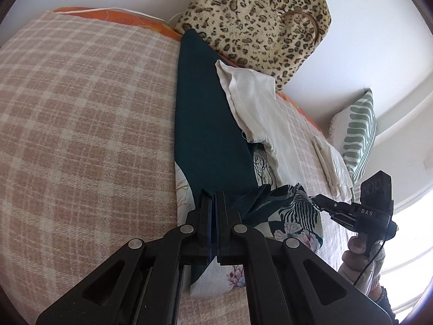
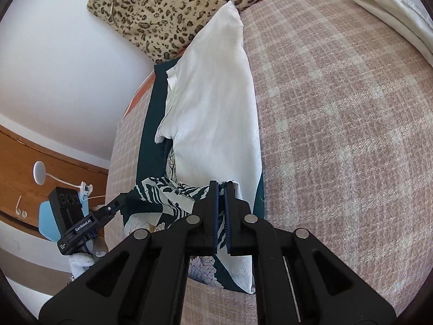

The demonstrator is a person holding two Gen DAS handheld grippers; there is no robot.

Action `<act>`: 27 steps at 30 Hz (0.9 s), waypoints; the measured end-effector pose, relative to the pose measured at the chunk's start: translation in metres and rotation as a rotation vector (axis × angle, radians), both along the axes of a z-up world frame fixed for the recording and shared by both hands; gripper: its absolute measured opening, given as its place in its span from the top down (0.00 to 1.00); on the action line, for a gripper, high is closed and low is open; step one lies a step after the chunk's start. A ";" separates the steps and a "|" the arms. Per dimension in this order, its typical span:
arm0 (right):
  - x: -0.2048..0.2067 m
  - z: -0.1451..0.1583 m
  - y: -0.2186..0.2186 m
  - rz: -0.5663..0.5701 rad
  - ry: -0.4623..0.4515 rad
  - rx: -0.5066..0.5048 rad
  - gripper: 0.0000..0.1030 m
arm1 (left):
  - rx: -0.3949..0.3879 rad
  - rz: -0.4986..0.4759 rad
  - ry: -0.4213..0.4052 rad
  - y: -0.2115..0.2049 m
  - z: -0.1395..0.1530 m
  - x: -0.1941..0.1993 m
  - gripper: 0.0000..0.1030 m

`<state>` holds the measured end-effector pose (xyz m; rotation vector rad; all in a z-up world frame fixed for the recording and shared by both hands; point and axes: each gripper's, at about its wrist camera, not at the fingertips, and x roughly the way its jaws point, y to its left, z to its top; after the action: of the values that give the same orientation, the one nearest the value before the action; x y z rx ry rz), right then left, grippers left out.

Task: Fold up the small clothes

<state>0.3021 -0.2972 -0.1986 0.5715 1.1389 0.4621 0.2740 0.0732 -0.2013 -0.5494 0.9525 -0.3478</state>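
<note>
Both claws, left gripper and right gripper, pinch one hem of the dark-teal, zebra-and-flower printed cloth stretched over the pink checked blanket (the thin edge could slip free if tension turns uneven).

Close wrist views, seemingly downward, sharing bed.

The bed cover is pink-and-cream plaid. The garment is dark teal outside, with a white lining printed in zebra stripes and pink flowers. The white cloth is plain. The leopard-print cushion is tan with dark spots, and both grippers are black
</note>
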 end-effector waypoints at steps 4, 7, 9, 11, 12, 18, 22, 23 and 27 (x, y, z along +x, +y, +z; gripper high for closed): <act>0.005 -0.004 -0.001 0.004 0.030 0.019 0.93 | 0.012 0.035 0.023 0.006 0.004 0.004 0.86; 0.006 0.001 -0.011 -0.020 0.034 0.032 0.63 | 0.047 0.080 0.010 0.014 0.012 0.002 0.77; 0.003 0.011 -0.019 -0.049 -0.008 0.030 0.51 | 0.063 0.096 -0.014 0.018 0.021 -0.003 0.77; -0.001 0.023 -0.023 -0.043 -0.043 0.029 0.51 | 0.072 0.082 -0.048 0.018 0.028 -0.010 0.77; -0.004 0.030 -0.022 -0.034 -0.070 0.015 0.51 | 0.086 0.069 -0.061 0.015 0.030 -0.014 0.77; -0.038 0.053 0.017 0.142 -0.203 -0.179 0.51 | 0.144 -0.040 -0.069 -0.017 0.026 -0.030 0.77; -0.051 0.047 0.039 0.218 -0.226 -0.292 0.51 | 0.141 -0.043 -0.058 -0.022 0.026 -0.030 0.77; -0.052 0.048 0.040 0.224 -0.235 -0.308 0.51 | 0.141 -0.038 -0.063 -0.021 0.028 -0.029 0.77; -0.047 0.058 0.038 0.202 -0.257 -0.330 0.51 | 0.138 -0.018 -0.073 -0.015 0.037 -0.020 0.77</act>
<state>0.2554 -0.2596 -0.1406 0.1049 1.0014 0.4923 0.2535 0.0577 -0.1646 -0.3999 0.9036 -0.3140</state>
